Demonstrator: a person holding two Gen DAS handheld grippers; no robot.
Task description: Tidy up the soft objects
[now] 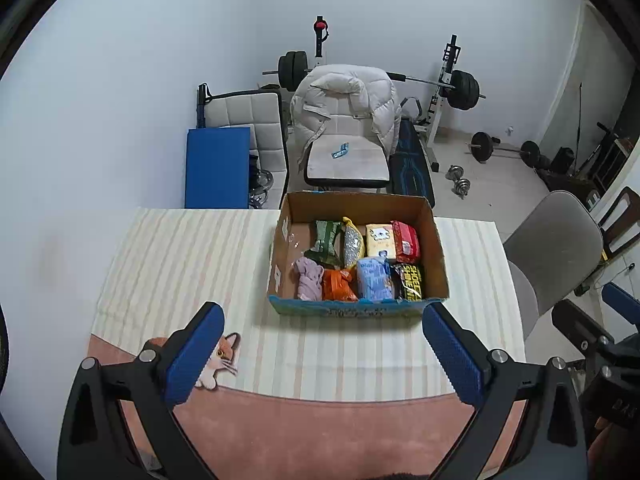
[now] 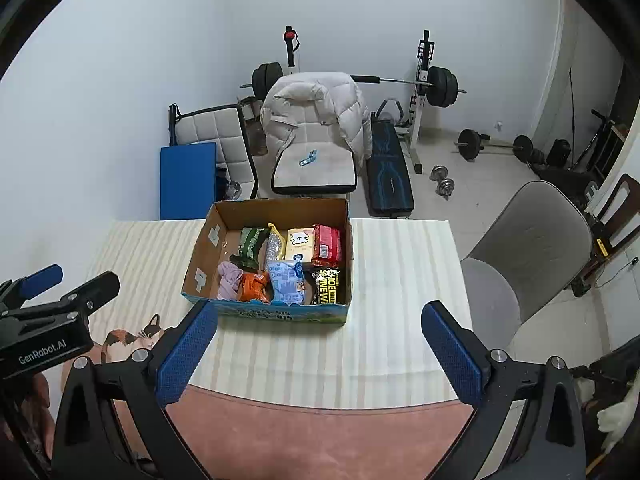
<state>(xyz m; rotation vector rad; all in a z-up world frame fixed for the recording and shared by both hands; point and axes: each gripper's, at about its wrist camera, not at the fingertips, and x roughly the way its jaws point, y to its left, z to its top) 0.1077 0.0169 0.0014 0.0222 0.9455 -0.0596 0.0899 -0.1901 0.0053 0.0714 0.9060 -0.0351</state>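
Note:
An open cardboard box stands on the striped table. It holds several soft packs in two rows: a purple cloth, an orange pack, a light blue pack, a black "shoe shine" pack, a green pack, a yellow pack and a red pack. My left gripper is open and empty, in front of the box. My right gripper is open and empty too, in front of the box.
The table has a striped cloth and a pink mat with a cat picture at the near edge. A grey chair stands to the right. Behind the table are a chair with a white jacket, a blue mat and a weight bench.

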